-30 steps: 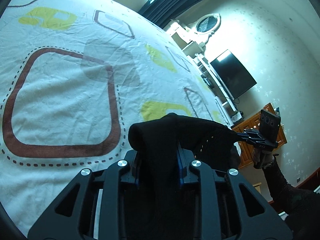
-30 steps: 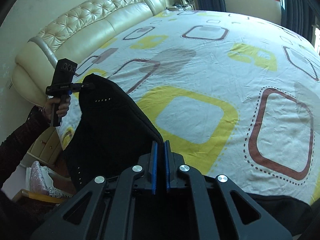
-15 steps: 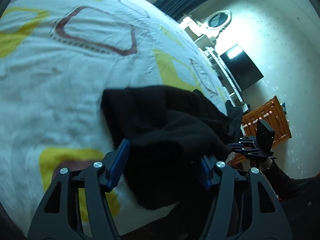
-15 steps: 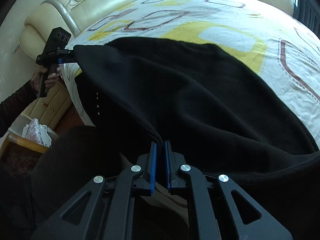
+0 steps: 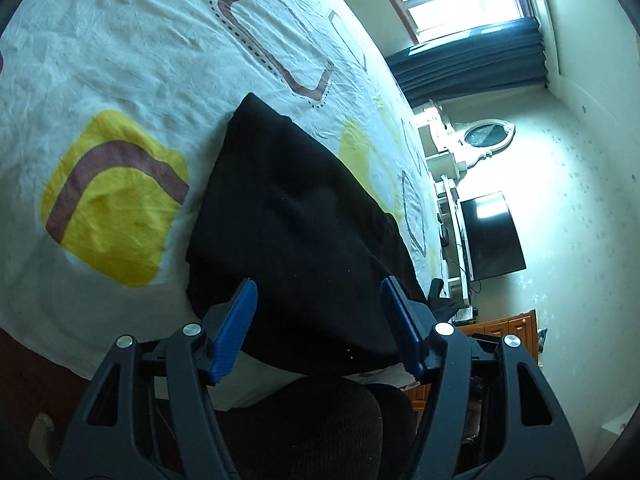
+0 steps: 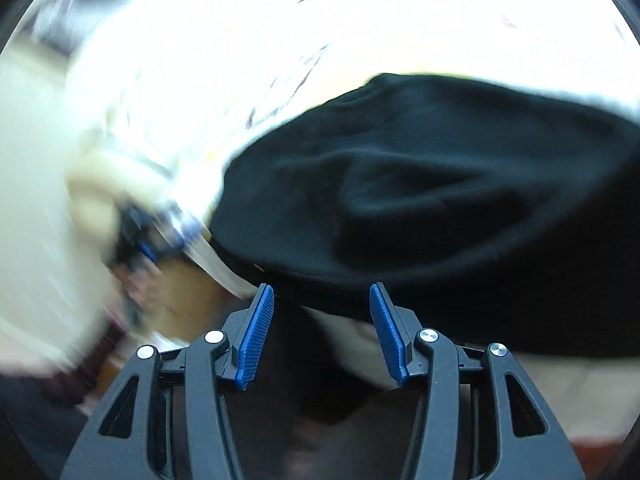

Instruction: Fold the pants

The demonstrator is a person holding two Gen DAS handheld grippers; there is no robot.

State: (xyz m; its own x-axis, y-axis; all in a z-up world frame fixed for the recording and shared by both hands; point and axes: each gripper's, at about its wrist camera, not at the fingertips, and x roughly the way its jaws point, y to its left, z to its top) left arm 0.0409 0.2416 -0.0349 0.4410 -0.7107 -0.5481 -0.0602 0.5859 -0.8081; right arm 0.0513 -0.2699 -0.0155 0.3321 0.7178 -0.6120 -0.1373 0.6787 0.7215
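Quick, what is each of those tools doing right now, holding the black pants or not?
Left tool: open, holding nothing; the black pants lie on the bed.
Right tool: open, holding nothing, at the pants' edge.

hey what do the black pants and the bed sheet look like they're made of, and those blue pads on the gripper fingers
Pants: seemingly a soft matte knit or fleece; they show no shine and sag in rounded folds.
Bed sheet: probably thin woven cotton, matte, with fine creases and printed yellow and brown shapes.
Blue pads: likely moulded plastic or rubber, with fine ridges across the face. Both grippers, left and right, stand open.
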